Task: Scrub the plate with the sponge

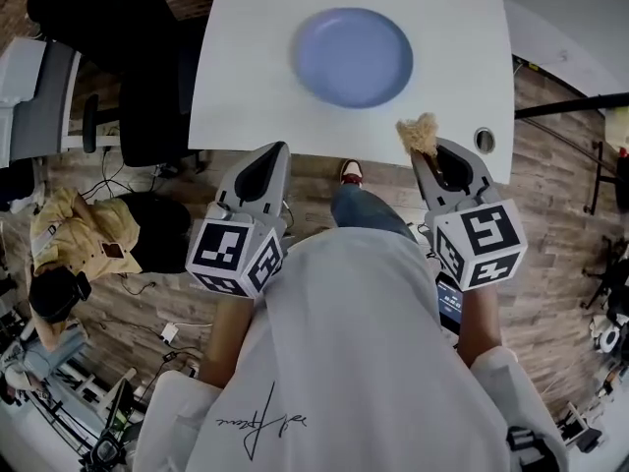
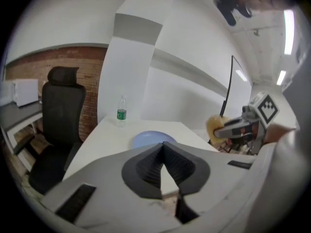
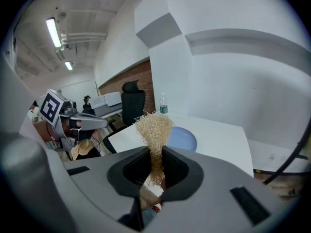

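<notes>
A round blue plate (image 1: 354, 57) lies on the white table (image 1: 246, 77), ahead of both grippers. My right gripper (image 1: 425, 151) hovers at the table's near edge, short of the plate and to its right. It is shut on a tan fibrous sponge (image 1: 420, 133), whose tuft sticks out past the fingertips. In the right gripper view the sponge (image 3: 154, 127) fans above the jaws, with the plate (image 3: 183, 139) behind it. My left gripper (image 1: 274, 155) is shut and empty, just short of the table's front edge. In the left gripper view the plate (image 2: 150, 139) shows just past the tips.
A clear bottle with a green label (image 2: 121, 113) stands at the table's far edge. A black office chair (image 1: 147, 77) sits at the table's left side. A cable hole (image 1: 484, 140) is in the table's near right corner. Cables and another person (image 1: 69, 254) are on the floor at left.
</notes>
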`<state>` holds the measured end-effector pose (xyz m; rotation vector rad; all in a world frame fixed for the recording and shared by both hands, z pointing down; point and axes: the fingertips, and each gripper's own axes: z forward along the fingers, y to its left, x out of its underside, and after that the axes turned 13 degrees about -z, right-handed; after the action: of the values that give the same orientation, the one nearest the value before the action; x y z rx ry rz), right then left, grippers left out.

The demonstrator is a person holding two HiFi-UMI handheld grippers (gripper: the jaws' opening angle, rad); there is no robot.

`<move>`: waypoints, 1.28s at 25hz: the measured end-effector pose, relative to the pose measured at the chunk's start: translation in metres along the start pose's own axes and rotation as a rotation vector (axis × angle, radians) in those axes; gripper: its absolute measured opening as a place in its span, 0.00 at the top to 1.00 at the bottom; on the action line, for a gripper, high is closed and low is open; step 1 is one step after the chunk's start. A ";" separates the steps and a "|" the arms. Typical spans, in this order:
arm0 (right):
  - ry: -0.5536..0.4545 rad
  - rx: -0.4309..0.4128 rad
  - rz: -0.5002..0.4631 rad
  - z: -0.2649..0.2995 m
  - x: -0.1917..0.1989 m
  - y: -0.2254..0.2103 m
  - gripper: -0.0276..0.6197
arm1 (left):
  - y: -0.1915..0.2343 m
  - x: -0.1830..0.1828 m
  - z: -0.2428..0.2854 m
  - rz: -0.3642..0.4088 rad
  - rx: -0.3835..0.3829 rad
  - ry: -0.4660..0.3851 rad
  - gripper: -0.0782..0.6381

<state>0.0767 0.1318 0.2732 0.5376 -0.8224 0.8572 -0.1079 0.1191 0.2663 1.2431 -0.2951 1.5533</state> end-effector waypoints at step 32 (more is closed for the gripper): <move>0.111 -0.082 0.088 0.120 0.034 -0.098 0.89 | 0.067 0.000 0.130 -0.157 -0.205 0.086 0.86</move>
<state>0.1214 0.0080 0.3610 0.3803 -0.7802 0.9219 -0.0916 -0.0009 0.3484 1.0128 -0.2867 1.4006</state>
